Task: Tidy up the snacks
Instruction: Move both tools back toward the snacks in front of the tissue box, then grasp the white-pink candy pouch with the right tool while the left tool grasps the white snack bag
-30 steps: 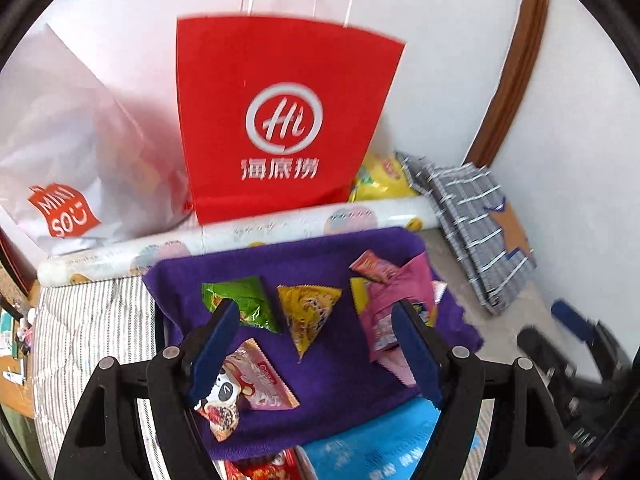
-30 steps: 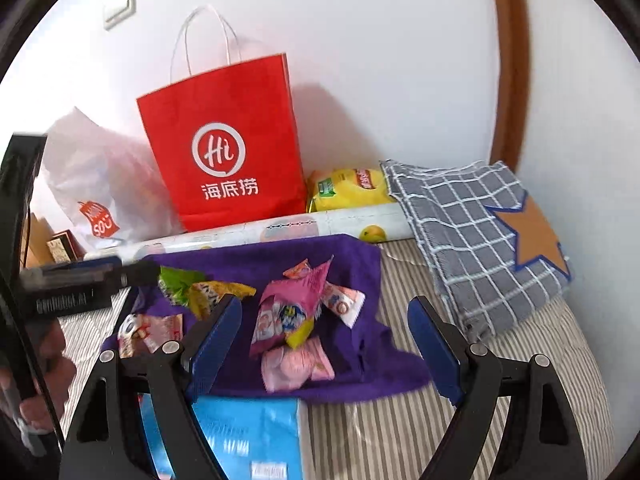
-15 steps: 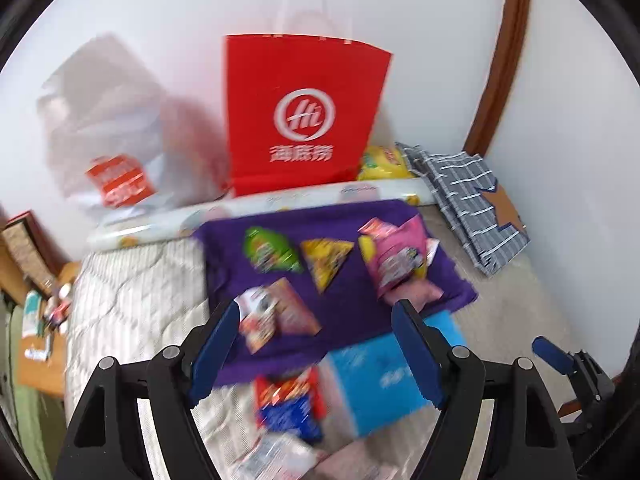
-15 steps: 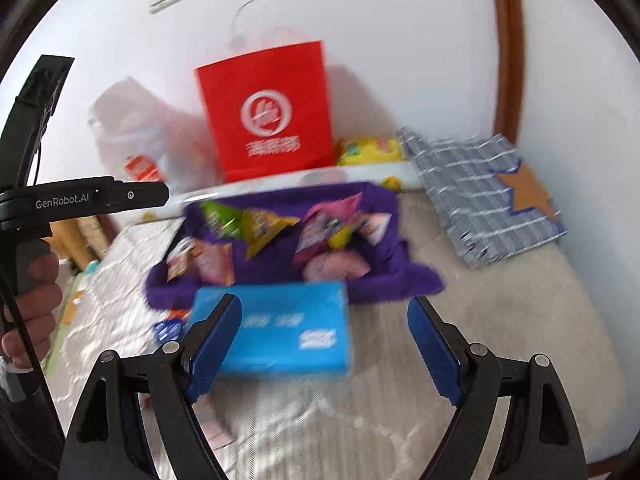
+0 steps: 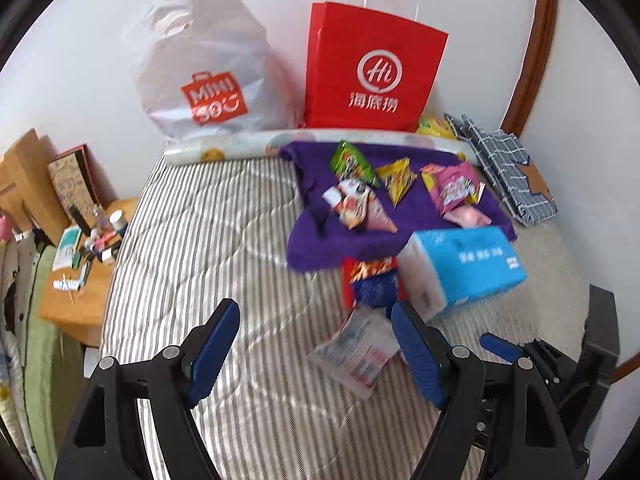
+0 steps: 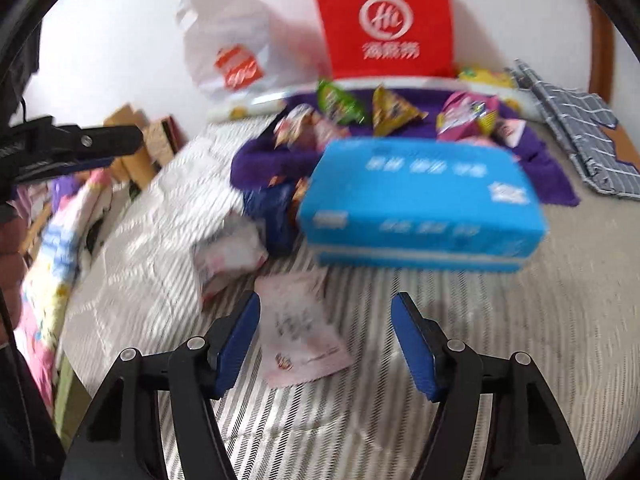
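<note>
A purple towel [image 5: 340, 236] on the striped bed carries several snack packets: a green one [image 5: 352, 164], a yellow triangular one [image 5: 398, 176] and pink ones [image 5: 456, 188]. In front of it lie a blue tissue pack [image 5: 468, 268], a red-and-blue packet [image 5: 372, 280] and a white packet [image 5: 356, 344]. My left gripper [image 5: 316, 316] hovers open over the bed, the white packet just inside its right finger. My right gripper [image 6: 326, 304] is above a flat pink packet [image 6: 300, 328]; its jaws are closing, the pads clear of the packet. The tissue pack [image 6: 420, 204] lies beyond it.
A red paper bag [image 5: 372, 76] and a white plastic bag [image 5: 208, 68] stand against the wall behind a rolled mat [image 5: 240, 148]. A checked cloth bag [image 5: 508, 172] lies at the right. A cluttered wooden side table [image 5: 76, 280] stands left of the bed.
Both grippers have drawn back from the towel toward the near part of the bed, so the loose packets and the tissue pack came into view. The right jaws have narrowed.
</note>
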`<move>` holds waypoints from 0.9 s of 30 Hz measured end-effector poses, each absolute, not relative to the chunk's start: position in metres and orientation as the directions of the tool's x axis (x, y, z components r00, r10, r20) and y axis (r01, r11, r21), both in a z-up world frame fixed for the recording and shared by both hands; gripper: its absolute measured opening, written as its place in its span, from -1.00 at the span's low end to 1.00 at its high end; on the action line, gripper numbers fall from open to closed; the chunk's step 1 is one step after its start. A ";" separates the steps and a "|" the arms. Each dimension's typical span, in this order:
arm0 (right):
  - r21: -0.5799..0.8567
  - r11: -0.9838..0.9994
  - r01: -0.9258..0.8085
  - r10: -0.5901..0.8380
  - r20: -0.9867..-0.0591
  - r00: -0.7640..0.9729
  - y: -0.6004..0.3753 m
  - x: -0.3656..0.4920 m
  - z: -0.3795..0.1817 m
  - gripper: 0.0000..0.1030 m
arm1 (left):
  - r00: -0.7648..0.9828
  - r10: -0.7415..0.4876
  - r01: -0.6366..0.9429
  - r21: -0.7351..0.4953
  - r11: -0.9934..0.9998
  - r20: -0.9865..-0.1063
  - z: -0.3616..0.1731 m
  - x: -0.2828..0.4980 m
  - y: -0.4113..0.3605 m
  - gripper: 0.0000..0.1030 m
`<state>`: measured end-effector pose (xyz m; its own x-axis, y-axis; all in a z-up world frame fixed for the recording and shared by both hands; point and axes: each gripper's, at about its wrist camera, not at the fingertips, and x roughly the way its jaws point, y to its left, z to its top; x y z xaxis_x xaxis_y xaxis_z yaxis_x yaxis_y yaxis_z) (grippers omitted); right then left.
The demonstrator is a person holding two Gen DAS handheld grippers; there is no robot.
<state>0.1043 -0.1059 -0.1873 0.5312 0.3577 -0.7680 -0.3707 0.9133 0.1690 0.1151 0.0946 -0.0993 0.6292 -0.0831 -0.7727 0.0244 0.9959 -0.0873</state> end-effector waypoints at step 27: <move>0.027 0.970 -0.240 0.174 -0.767 0.618 -0.175 0.084 -0.190 -0.27 | 0.532 -0.098 0.261 0.052 0.964 -0.841 -0.190 0.136 0.038 0.49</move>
<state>0.0842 -0.1748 -0.1898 0.6177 0.1744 -0.7668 -0.2401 0.9704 0.0272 0.1360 0.0379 -0.1896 0.5317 -0.0984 -0.8412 0.2606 0.9640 0.0519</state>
